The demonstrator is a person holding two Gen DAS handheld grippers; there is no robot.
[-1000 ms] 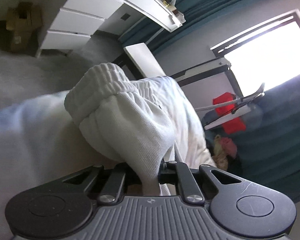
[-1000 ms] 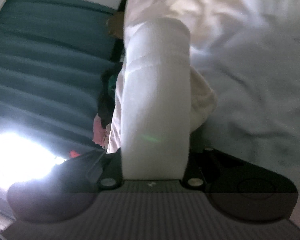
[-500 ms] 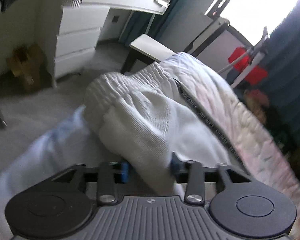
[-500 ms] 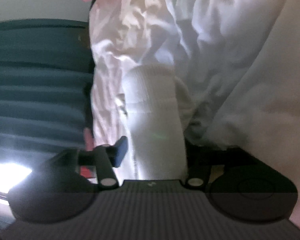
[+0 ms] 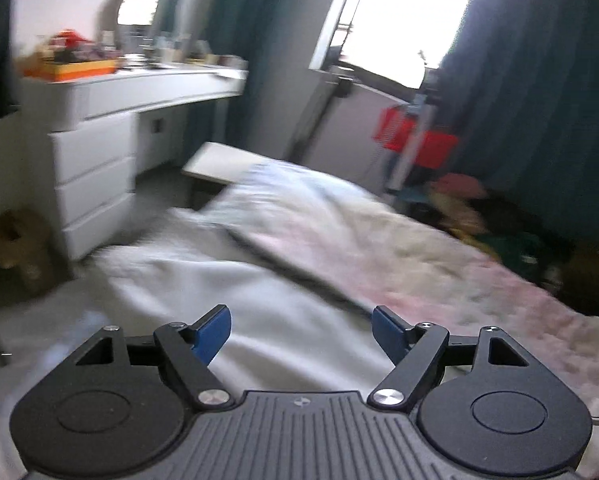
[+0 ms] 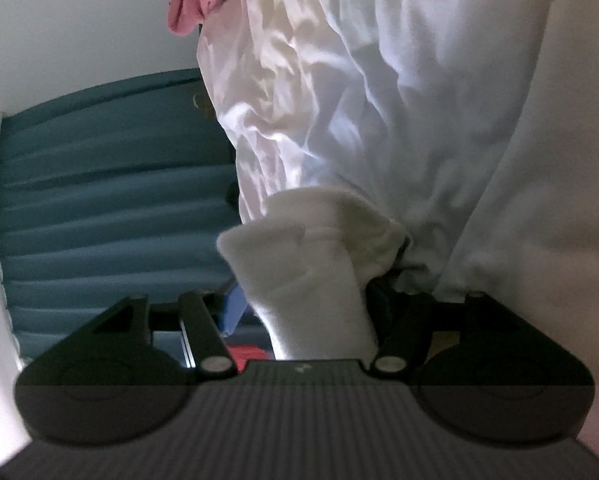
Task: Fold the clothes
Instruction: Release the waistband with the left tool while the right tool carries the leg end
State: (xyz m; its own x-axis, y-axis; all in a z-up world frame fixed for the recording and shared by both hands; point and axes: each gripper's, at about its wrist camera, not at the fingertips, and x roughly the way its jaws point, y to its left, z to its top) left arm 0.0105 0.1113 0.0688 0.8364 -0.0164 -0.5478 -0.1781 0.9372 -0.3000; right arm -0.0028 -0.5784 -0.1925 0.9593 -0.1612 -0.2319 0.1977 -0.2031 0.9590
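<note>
My left gripper (image 5: 301,334) is wide open and empty above the bed (image 5: 339,248), so the white garment (image 6: 311,264) (bunched between my right gripper (image 6: 303,312) jaws, grip uncertain) could slip and unfold onto the bed.

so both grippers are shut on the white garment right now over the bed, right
Not both. The left wrist view shows the left gripper open and empty, its blue pads spread wide above the bed. Only the right gripper has the white garment between its fingers, as the right wrist view shows, with the bed's white sheet behind it.
</note>
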